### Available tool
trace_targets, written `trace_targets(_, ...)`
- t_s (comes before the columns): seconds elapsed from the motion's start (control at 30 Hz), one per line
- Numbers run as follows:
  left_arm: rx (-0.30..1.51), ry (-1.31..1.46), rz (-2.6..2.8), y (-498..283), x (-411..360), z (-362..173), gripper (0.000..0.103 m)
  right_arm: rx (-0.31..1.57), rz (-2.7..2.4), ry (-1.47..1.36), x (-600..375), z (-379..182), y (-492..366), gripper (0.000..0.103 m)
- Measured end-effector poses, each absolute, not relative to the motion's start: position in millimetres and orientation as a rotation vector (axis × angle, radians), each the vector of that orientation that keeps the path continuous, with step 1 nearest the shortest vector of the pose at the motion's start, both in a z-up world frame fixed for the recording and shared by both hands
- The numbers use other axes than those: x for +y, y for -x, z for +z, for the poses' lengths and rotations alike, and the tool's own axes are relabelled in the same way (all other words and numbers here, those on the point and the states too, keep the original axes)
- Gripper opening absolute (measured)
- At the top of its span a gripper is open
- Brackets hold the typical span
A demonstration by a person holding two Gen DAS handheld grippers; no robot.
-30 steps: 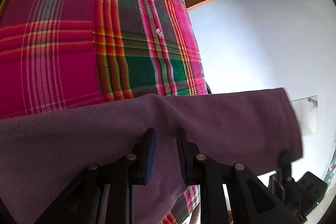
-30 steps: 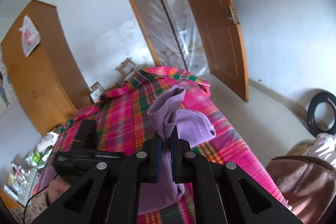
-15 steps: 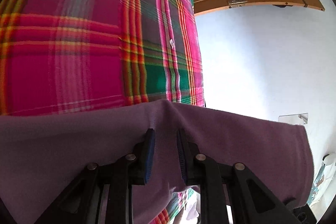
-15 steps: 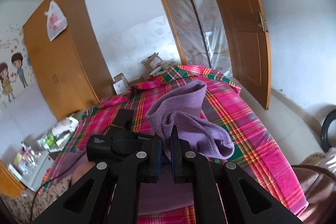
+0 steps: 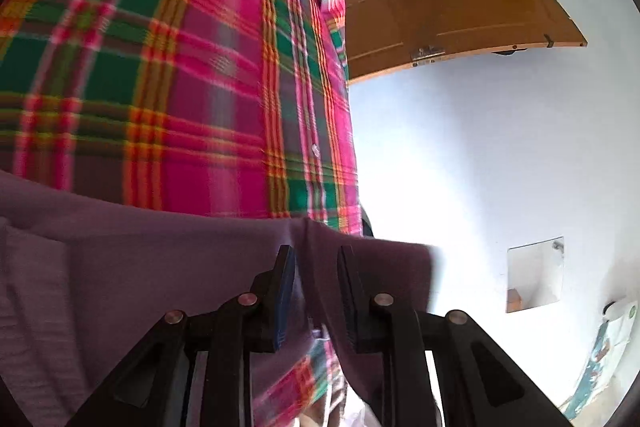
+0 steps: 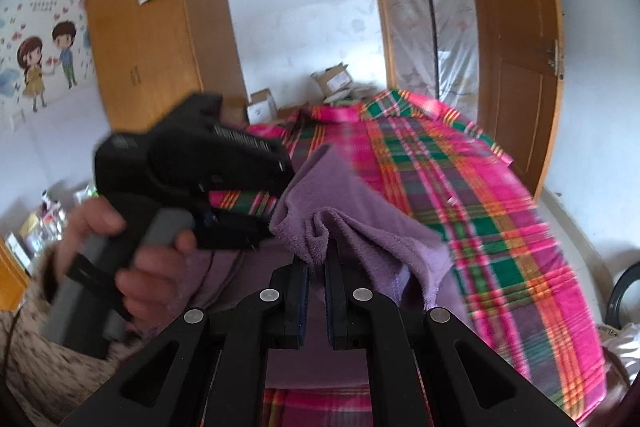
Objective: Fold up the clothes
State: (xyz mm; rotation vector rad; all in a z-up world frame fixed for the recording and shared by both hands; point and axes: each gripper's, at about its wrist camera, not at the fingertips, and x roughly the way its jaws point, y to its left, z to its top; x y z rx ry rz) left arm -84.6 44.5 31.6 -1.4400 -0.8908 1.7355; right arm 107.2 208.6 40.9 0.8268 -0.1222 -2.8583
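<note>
Bedroom with a plaid bed (image 6: pixel 500 219) and wooden wardrobe (image 6: pixel 156 27).
My right claw (image 6: pixel 316 267) pinched the purple cloth (image 6: pixel 360 215) above the bed; my left claw (image 5: pixel 316 267) gripped its other edge.

Both grippers are matte black: each finger is an angular arm pinned with round silver screws, two per side, and ends in a flat pad with a ribbed blue face. From the right gripper (image 6: pixel 316 283) the left gripper (image 6: pixel 262 205) shows whole — a bulky black housing with a ridged strip on top and a grey handle. The hand (image 6: pixel 132 247) on it emerges from a fuzzy, speckled beige-brown sleeve (image 6: pixel 44 367) (a thin dark cable trails beside it). The left gripper's (image 5: pixel 316 275) own view repeats the black arms and screws.
</note>
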Motion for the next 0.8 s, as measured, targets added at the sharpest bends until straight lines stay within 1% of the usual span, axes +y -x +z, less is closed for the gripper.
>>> trace_targets(0.13, -0.904, 1.45, 1.786, 84, 35, 26, 0.022, -0.059, -2.842, -0.873, 188, 22, -101, 0.007)
trace_targets(0.23, -0.909, 1.469, 1.813, 82, 25, 20, 0.022, 0.029, -2.841, -0.914, 170, 3, -94, 0.007)
trace_targets(0.33, -0.899, 1.473, 1.849, 80, 24, 16, 0.022, 0.155, -2.859, -0.93, 154, -12, -91, 0.007)
trace_targets(0.4, -0.888, 1.472, 1.873, 79, 25, 13, 0.022, 0.189, -2.856, -0.947, 150, -19, -89, 0.009)
trace_targets(0.53, -0.894, 1.464, 1.88, 78, 24, 12, 0.022, 0.192, -2.844, -1.002, 149, -28, -86, 0.011)
trace_targets(0.63, -0.86, 1.44, 1.934, 82, 36, 12, 0.022, 0.172, -2.832, -1.02, 152, -31, -85, 0.013)
trace_targets(0.7, -0.831, 1.429, 1.956, 82, 40, 14, 0.022, 0.149, -2.818, -0.99, 154, -28, -89, 0.017)
trace_targets(0.8, -0.79, 1.422, 1.959, 81, 47, 15, 0.023, 0.091, -2.784, -0.941, 161, -21, -99, 0.021)
